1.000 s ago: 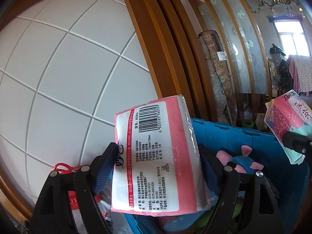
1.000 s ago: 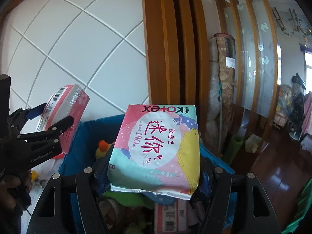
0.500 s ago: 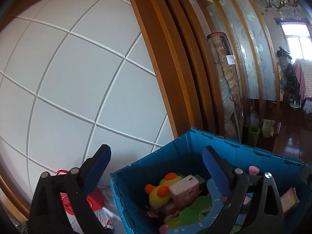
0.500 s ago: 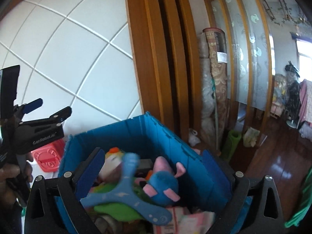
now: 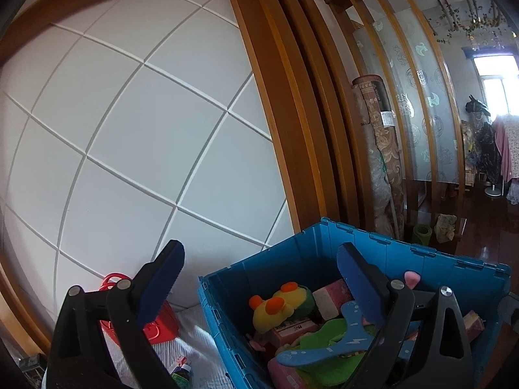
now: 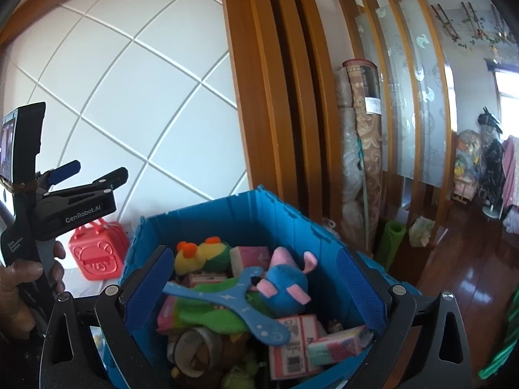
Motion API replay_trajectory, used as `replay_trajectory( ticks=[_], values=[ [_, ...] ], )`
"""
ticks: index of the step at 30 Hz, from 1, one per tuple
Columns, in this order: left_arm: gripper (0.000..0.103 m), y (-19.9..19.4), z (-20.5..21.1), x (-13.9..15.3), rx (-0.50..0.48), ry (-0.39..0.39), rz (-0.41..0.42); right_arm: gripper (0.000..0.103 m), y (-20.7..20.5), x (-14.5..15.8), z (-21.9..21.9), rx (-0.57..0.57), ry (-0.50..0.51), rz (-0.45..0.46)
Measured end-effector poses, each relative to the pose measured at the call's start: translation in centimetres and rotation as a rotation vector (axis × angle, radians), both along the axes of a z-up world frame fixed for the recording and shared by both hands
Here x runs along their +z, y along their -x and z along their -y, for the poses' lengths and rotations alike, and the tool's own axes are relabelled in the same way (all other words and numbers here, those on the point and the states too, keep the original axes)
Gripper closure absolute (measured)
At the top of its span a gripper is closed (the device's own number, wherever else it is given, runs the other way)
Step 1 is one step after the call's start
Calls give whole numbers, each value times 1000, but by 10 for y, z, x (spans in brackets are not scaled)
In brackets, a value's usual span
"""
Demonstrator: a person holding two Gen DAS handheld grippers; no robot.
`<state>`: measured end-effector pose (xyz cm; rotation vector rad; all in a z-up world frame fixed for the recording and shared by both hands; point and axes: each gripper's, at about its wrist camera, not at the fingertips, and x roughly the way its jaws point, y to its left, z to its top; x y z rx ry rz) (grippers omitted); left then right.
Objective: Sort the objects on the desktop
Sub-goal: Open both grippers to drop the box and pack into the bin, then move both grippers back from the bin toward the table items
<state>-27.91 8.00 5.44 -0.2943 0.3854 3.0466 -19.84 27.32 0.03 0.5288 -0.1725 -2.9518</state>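
Left tool [image 5: 259, 278]: jaws wide apart, nothing between the pads. It hangs over the near left corner of the blue storage crate [image 5: 405, 256], one finger outside the crate wall and the other over its interior.

Right tool [image 6: 253, 278]: jaws wide apart and empty, both fingers straddling the crate [image 6: 275, 217] from above, pointing down into it.

Crate contents, seen from the right wrist: a blue boomerang-shaped toy [image 6: 233, 298] lies across the top of the pile, directly between the right tool's fingers. A blue plush with pink ears [image 6: 285, 283] rests against it, just right of centre. A yellow and green plush with orange eyes [image 6: 201, 254] sits at the far left corner. A pink tissue pack [image 6: 249, 256] lies beside that plush. Further pink and white packs [image 6: 292, 350] lie low at the near side, under the boomerang toy. A roll of tape [image 6: 194, 347] sits at the near left, partly buried.

Outside the crate, a red toy case [image 6: 97, 256] stands on the white-covered tabletop [image 5: 194, 350], left of the crate and apart from both tools. A hand [image 6: 22, 278] grips the left tool's handle at the left edge of the right wrist view.
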Motion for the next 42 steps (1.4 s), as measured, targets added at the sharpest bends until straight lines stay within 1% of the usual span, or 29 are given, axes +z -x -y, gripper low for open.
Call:
replay_trajectory(
  ticks=[8,12,16,20,24,27,30,34,38,42],
  values=[
    [7,-36,17,-3,45,-33,-43,1,-23,-2,7,29,-3,-30],
    [7,-48,32,-13,59,-62,-34,1,-32,-9,14,37,7,-36],
    [7,-55,48,-25,68,-79,-13,1,-39,-14,25,47,-8,-24],
    [7,-62,70,-37,82,-95,7,1,-46,-18,40,47,-30,-20],
    [7,-67,99,-47,105,-105,35,1,-49,-20,61,60,-27,-5],
    [7,-74,128,-56,133,-106,52,1,-53,-22,83,78,-37,3],
    [7,-88,161,-69,171,-90,61,1,-60,-26,112,107,-42,19],
    [7,-112,221,-90,230,-88,92,1,-72,-33,148,143,-66,27],
    [7,-135,284,-113,305,-58,122,1,-77,-44,185,177,-62,54],
    [7,-154,338,-139,368,-45,172,1,-83,-64,226,231,-78,98]
  ],
)
